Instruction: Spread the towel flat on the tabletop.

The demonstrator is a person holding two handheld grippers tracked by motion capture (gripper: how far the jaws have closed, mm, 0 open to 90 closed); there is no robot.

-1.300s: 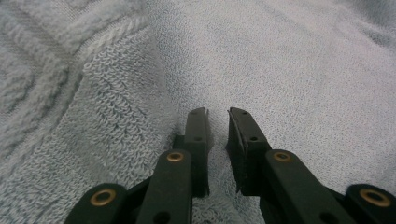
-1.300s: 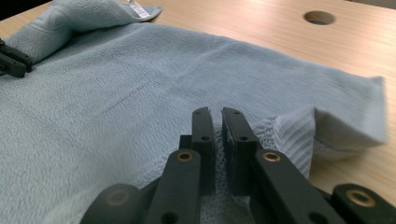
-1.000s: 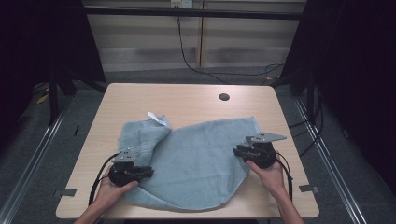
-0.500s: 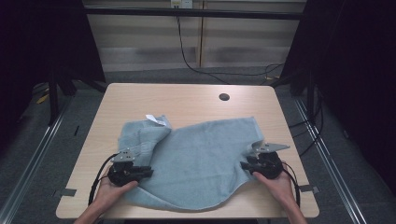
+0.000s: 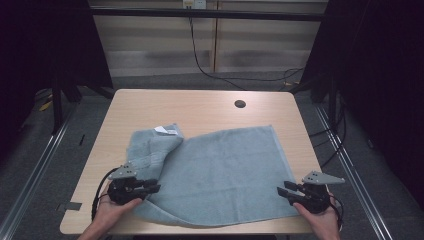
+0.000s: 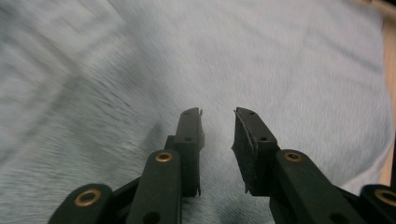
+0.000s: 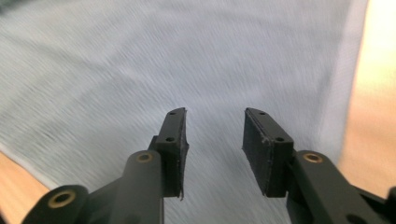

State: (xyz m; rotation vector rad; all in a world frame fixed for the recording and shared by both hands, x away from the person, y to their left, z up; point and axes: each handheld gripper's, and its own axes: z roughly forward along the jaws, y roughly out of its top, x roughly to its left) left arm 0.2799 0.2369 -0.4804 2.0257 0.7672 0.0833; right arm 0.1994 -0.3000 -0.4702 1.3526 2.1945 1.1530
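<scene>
Both claws have just let go of the towel and sit at its near corners.

Compared with a second ago, the right claw (image 5: pixel 287 192) has slid from the towel's (image 5: pixel 225 170) right side down to the near right corner, and its jaws have been opening; in the right gripper view they stand apart with nothing pinched, cloth spread ahead and beneath. The left claw (image 5: pixel 152 187) has stayed at the near left edge, its jaws also parting to a narrow gap, empty, over the cloth. The towel lies flat on the table (image 5: pixel 200 107) between the claws, its far left corner folded over. Probably a fresh grasp at the corners comes next.
</scene>
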